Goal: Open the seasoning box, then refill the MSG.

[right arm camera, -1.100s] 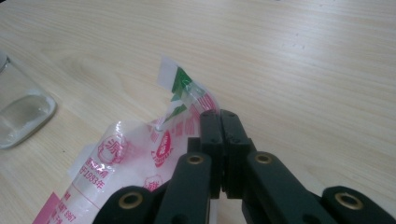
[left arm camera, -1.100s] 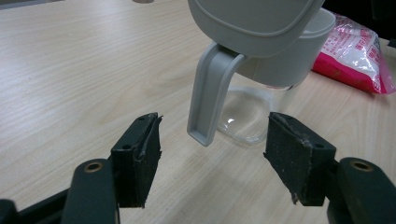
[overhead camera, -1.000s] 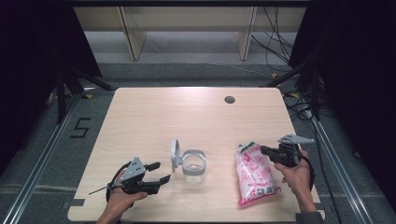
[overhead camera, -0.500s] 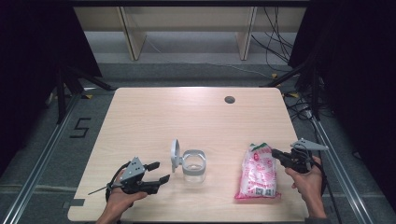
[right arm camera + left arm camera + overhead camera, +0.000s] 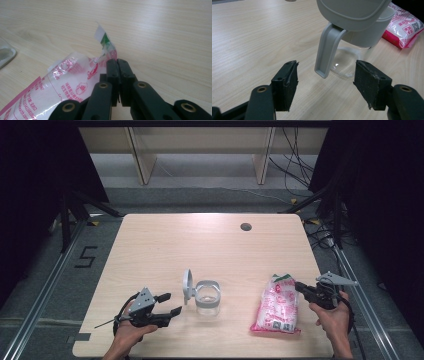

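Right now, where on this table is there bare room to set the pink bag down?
The far half of the table is bare up to the dark hole. The near strip is crowded: left gripper, clear jar with open lid, pink bag, right gripper.

Floor marking (image 5: pixel 86 256): "5"; pink bag (image 5: pixel 276 306): print unreadable, QR code

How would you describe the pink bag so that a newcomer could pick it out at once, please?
On the wooden table, look at the near right corner, beside the right tongs. The bag lies flat there, pink and white with printed lettering, unlike the clear jar with its grey lid.
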